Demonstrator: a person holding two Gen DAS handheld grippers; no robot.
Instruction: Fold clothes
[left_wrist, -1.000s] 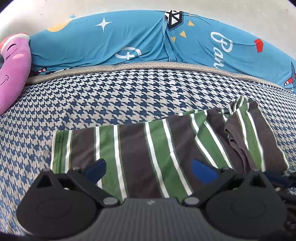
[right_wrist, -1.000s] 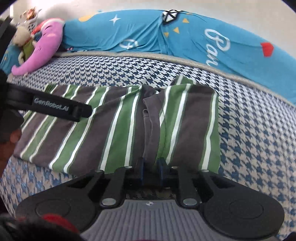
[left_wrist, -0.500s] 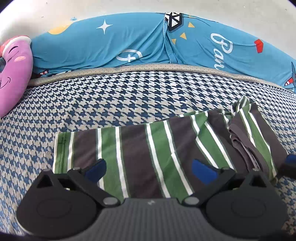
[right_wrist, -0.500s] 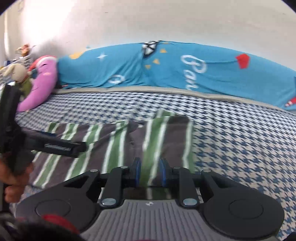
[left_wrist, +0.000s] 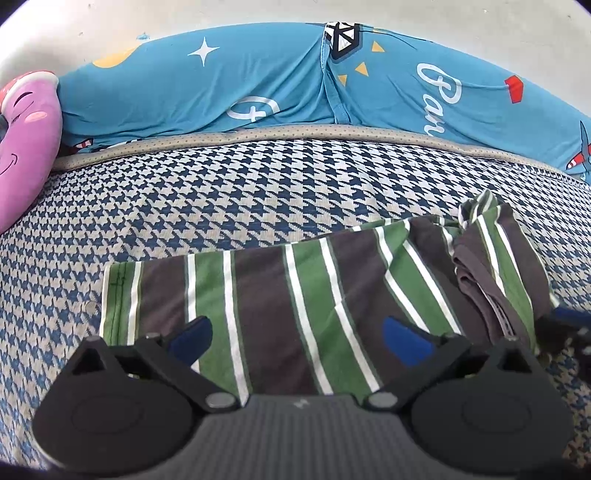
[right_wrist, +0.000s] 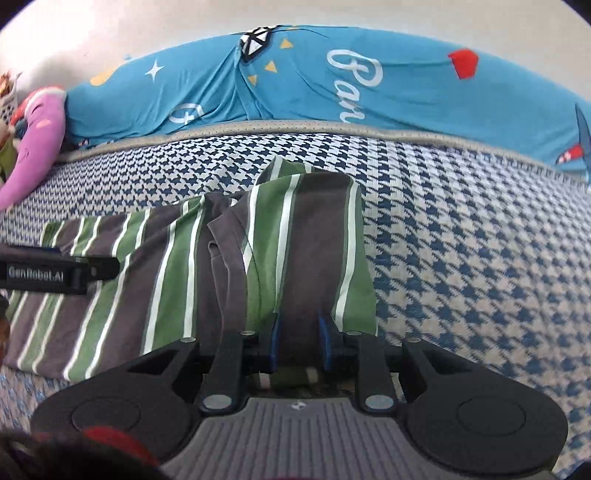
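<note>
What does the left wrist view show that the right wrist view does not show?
Only the left wrist view shows the left hand-held gripper from behind, jaws wide open above the striped shirt. Only the right wrist view shows the right hand-held gripper shut on the shirt's folded end. Both share the houndstooth bedcover, the blue bedding and the pink plush toy.

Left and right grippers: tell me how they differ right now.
The left gripper stands wide open over the flat striped shirt; the right gripper is nearly closed, pinching the shirt's bunched, folded end. The left holds nothing; the right holds cloth. Both have blue fingers and point down at the bed.
</note>
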